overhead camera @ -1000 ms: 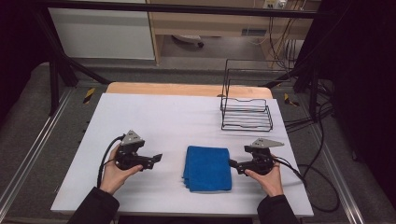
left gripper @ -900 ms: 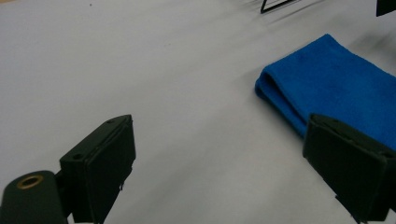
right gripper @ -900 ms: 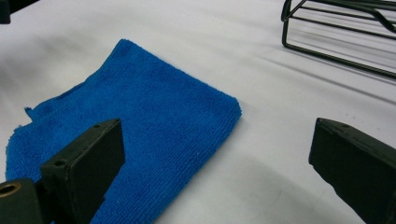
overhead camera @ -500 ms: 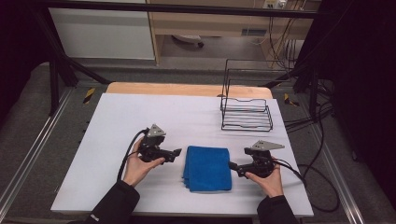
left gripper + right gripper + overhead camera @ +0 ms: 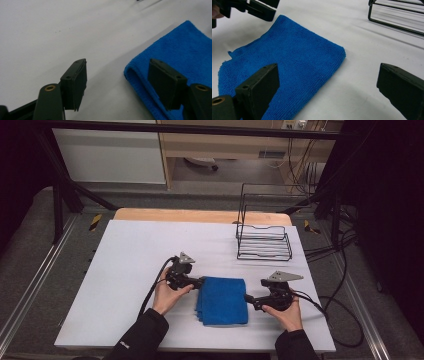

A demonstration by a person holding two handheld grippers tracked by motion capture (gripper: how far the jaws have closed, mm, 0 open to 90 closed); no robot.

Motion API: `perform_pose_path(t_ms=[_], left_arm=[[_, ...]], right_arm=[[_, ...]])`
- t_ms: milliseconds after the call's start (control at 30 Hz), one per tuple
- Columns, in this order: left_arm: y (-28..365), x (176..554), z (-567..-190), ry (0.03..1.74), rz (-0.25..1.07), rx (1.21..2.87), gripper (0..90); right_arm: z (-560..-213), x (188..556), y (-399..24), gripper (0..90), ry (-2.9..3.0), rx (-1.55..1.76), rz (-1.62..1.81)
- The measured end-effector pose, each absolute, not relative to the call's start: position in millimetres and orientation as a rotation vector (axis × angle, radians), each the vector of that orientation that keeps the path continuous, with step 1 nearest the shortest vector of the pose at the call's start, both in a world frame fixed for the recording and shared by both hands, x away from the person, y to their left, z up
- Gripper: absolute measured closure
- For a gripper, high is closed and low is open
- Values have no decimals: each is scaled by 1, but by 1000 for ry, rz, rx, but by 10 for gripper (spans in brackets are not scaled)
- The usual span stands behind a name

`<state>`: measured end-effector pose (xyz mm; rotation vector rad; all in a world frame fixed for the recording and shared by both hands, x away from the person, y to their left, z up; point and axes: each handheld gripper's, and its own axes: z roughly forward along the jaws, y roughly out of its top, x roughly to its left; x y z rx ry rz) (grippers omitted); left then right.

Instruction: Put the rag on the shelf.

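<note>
A folded blue cloth (image 5: 222,300) lies flat near the front edge of the white counter (image 5: 135,250), between the two hands. The left gripper (image 5: 199,281) is at the cloth's upper left corner; its jaws have just been closing, stand part open, and one sits over the folded edge without pinching it. The right gripper (image 5: 248,299) waits just off the right edge, jaws wide and empty. Bare counter lies left and behind; a wire rack (image 5: 264,240) stands well apart at the back right. A second ago the left gripper was farther left, away from the cloth.
</note>
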<state>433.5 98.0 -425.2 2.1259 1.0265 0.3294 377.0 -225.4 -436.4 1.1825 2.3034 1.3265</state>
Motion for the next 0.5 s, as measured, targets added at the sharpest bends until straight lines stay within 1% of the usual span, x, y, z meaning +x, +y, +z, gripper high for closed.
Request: perform_pose_path(t_ms=[33,67,100,133,167,267,333,367,467,500], left_arm=[[95,434,-427,1026,337,2143,325],[93,435,-429,1025,346,2155,357],[92,436,-430,1026,346,2162,357],[91,437,-431,1029,339,2166,393],[90,438,-433,1029,335,2166,393],[88,440,-436,1028,310,2161,483],[86,441,-438,1027,297,2160,519],[86,441,-439,1024,291,2164,519],[82,442,-442,1018,266,2175,564],[81,442,-442,1017,259,2177,589]], right_arm=[[-436,377,-225,53,2303,1182,1327],[-437,377,-225,54,2306,1186,1324],[-437,377,-225,54,2306,1186,1324],[-437,377,-225,54,2310,1186,1314],[-437,377,-225,54,2310,1186,1314],[-437,378,-225,58,2314,1187,1312],[-438,378,-225,59,2316,1187,1309],[-438,378,-225,59,2316,1187,1309],[-438,378,-225,60,2319,1186,1308],[-438,378,-225,61,2319,1189,1309]])
